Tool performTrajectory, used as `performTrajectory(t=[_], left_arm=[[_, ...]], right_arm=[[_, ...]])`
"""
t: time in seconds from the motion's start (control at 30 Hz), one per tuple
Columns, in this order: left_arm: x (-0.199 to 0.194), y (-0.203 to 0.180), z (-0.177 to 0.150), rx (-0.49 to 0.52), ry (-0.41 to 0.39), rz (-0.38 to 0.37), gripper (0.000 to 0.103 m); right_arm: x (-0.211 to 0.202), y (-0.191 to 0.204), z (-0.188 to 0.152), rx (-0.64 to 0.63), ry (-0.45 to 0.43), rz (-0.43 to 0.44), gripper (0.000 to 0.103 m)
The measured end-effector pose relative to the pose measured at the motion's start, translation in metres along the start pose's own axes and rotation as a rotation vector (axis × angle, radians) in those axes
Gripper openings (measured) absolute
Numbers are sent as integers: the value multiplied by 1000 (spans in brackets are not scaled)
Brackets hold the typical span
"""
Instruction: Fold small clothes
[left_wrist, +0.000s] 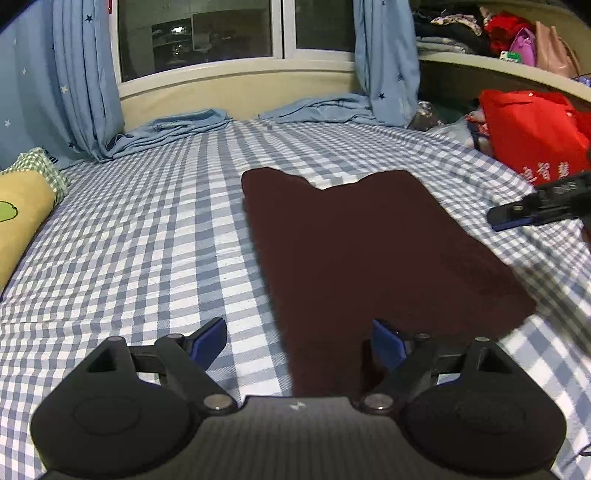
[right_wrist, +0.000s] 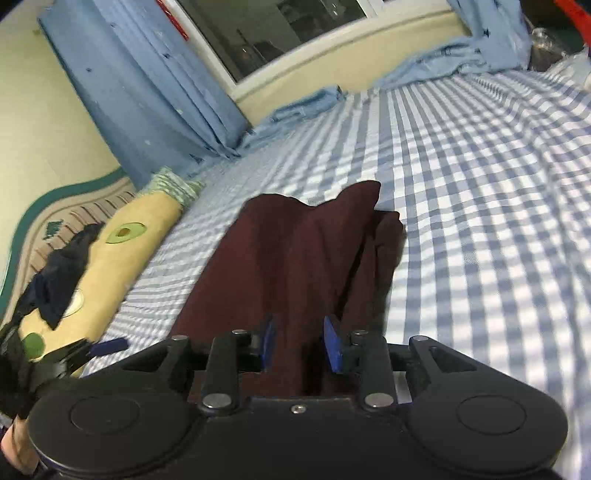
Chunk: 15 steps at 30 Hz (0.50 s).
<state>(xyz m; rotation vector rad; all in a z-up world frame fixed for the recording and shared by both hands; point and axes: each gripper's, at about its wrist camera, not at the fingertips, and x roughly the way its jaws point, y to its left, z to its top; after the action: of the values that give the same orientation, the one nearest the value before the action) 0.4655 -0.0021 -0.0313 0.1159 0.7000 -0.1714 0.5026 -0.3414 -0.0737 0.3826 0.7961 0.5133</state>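
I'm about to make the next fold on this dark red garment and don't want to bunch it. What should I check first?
1. Left gripper jaws wide open, holding nothing: ok.
2. Right gripper jaws parted around cloth; whether the pads press it: cannot tell.
3. Dark red garment flat on the checked sheet: not ok; the right wrist view shows its right side rumpled.
4. Left jaws straddle the garment's near left edge: ok.
5. Sheet left of the garment free of other things: ok.
6. Yellow pillow apart from the garment: ok.

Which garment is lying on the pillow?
The dark navy garment, crumpled on the yellow pillow; the maroon garment lies on the checked sheet.
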Motion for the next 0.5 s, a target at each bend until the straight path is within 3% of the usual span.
performTrajectory(t=[0.1,0.2,0.23,0.27,0.4,0.5], left_arm=[[10,4,-1,0,23,7,88],[17,7,-4,-7,37,5,88],[17,8,-5,-8,38,5,88],[17,9,-5,-10,35,7,88],[21,12,-7,-13,44,3,89],[34,12,-11,-26,91,-15,92]], right_arm=[[43,-4,8,7,68,-32,40],[69,-13,8,49,97,-42,42],[72,-15,11,65,86,-32,35],[72,-14,13,73,71,-13,8],[50,-16,29,82,-18,137,7],[51,-37,28,152,-39,155,7]])
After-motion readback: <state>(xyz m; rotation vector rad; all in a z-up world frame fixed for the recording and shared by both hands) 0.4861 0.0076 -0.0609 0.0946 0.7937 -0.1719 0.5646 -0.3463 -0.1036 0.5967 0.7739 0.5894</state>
